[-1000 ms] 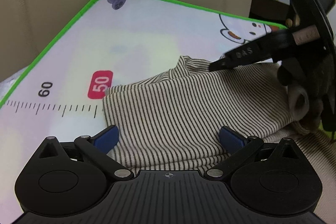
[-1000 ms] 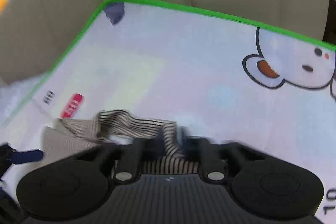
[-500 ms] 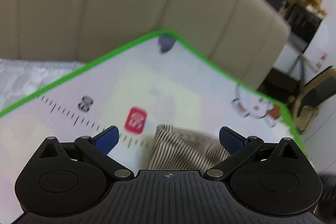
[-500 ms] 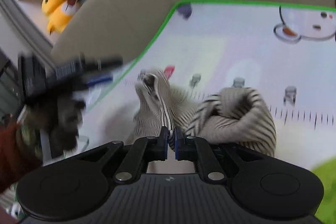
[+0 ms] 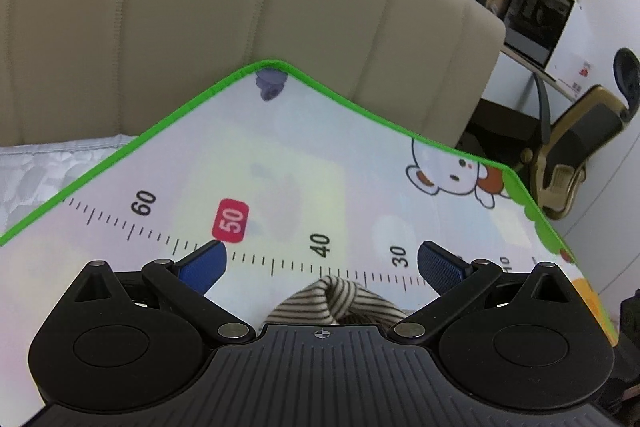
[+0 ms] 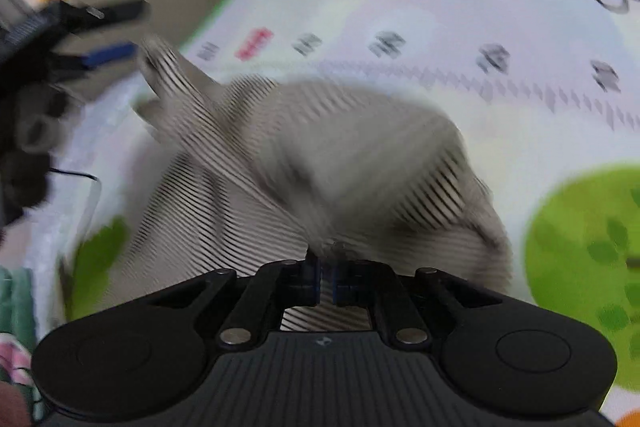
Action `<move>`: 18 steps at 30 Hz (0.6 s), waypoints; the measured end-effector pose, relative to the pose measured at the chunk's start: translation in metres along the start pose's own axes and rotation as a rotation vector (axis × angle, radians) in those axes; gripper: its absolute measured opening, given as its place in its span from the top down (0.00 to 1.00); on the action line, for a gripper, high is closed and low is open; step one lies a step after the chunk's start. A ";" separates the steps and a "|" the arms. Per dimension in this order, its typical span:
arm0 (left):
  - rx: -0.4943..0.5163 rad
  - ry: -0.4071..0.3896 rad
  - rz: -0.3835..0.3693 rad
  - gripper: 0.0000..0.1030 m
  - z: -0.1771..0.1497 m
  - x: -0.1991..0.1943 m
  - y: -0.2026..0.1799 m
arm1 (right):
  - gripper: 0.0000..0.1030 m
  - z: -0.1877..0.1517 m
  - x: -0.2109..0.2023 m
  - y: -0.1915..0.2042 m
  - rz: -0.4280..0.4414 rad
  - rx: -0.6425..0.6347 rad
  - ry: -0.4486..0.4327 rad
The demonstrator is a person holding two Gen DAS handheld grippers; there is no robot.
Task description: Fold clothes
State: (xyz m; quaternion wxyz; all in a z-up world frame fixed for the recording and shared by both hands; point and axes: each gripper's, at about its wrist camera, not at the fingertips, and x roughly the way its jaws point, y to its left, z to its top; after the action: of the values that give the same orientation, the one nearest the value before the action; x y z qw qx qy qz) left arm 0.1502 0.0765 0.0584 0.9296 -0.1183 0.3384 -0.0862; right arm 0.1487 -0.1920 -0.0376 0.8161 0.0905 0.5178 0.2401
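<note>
A beige garment with thin dark stripes point(image 6: 320, 163) hangs bunched from my right gripper point(image 6: 326, 281), which is shut on its fabric and holds it up over the play mat point(image 6: 440, 27). The right wrist view is blurred by motion. My left gripper point(image 5: 322, 259) is open and empty above the mat; only a small fold of the striped garment point(image 5: 336, 301) shows just below its jaws. The left gripper also shows in the right wrist view point(image 6: 100, 31) at the far left, beside a raised corner of the garment.
The play mat point(image 5: 300, 163) has a green border, a printed ruler and a cartoon bear point(image 5: 448, 175). A beige padded headboard point(image 5: 240, 7) stands behind it. A desk with a laptop point(image 5: 536, 19) and an office chair point(image 5: 580, 147) are at the right.
My right gripper has lifted the garment off the mat and pulled it back. My left gripper has risen and drawn away from the cloth, still open.
</note>
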 end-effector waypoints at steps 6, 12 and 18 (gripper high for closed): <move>0.046 0.024 0.009 0.00 -0.007 0.007 -0.005 | 0.97 -0.010 -0.011 0.000 -0.020 -0.052 -0.033; 0.035 0.113 0.036 0.00 -0.020 0.026 -0.005 | 0.96 0.015 -0.035 0.037 0.002 -0.254 -0.157; 0.015 0.188 0.032 0.00 -0.035 0.034 0.000 | 0.67 0.094 -0.026 0.033 -0.100 -0.265 -0.296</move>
State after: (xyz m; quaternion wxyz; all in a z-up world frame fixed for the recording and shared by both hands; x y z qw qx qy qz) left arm 0.1535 0.0626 0.0118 0.8958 -0.0973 0.4253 -0.0846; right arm 0.2135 -0.1660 0.0383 0.8991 -0.0093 0.3597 0.2494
